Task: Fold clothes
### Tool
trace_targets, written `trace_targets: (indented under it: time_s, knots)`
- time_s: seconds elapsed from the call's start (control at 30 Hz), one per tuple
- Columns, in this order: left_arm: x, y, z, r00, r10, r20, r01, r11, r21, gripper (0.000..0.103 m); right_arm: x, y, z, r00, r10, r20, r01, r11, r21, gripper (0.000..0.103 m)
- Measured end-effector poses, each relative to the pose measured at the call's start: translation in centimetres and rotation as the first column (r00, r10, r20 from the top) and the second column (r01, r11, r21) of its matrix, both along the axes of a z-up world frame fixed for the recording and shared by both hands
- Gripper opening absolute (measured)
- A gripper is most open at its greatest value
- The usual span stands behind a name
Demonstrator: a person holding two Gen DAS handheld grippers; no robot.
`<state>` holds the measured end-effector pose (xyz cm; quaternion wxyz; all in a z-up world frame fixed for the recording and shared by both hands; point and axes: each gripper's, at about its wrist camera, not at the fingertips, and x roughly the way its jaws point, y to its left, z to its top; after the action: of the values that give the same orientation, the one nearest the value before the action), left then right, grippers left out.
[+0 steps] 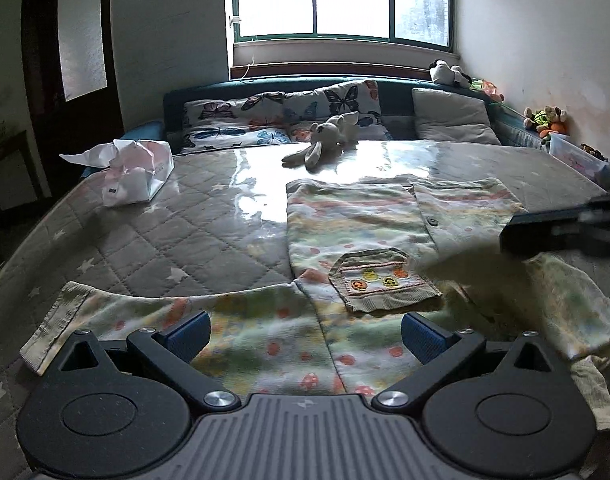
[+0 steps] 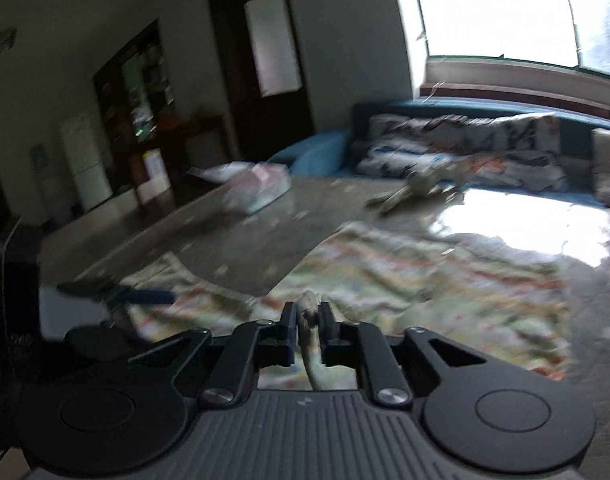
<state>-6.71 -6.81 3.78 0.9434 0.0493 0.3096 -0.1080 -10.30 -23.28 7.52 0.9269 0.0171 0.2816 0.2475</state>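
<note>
The patterned shirt (image 1: 357,216) lies spread near the mattress's (image 1: 145,232) front edge. The right gripper (image 2: 307,316) pinches a fold of it; the left gripper (image 1: 305,334) hovers released above a sleeve. A one-sided pull could drag the shirt askew.

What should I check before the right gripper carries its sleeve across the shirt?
1. Right gripper shut on fabric: ok, cloth sits pinched between its fingers.
2. Left gripper free: ok, jaws wide open above the left sleeve.
3. Shirt lying flat on the mattress: ok, pocket faces up.
4. Fold path free of clutter: ok, stuffed rabbit and tissue pack lie apart from the shirt.
5. How much cloth is pinched: cannot tell, right view is blurred.
</note>
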Motion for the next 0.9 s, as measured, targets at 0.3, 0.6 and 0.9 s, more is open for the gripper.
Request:
trace_targets:
  time_s: [0.3, 0.6, 0.9]
  knots:
    - [0.4, -1.4, 0.0, 1.000, -0.028, -0.004, 0.028, 1.000, 0.006, 0.103, -2.2, -2.0, -1.4, 0.999, -0.011, -0.031, 0.008, 0.997, -0.080, 0.028]
    - [0.7, -3.8, -0.6, 0.997, -0.076, -0.024, 0.077, 0.996, 0.035, 0.103, -2.1, -7.5, -3.7, 0.980, -0.181, -0.088, 0.170, 0.978, -0.119, 0.028]
    - [1.0, -5.0, -1.0, 0.996, -0.084, -0.043, 0.086, 0.994, 0.062, 0.103, -0.6, -10.8, -3.9, 0.960, -0.272, -0.067, 0.260, 0.954, -0.148, 0.027]
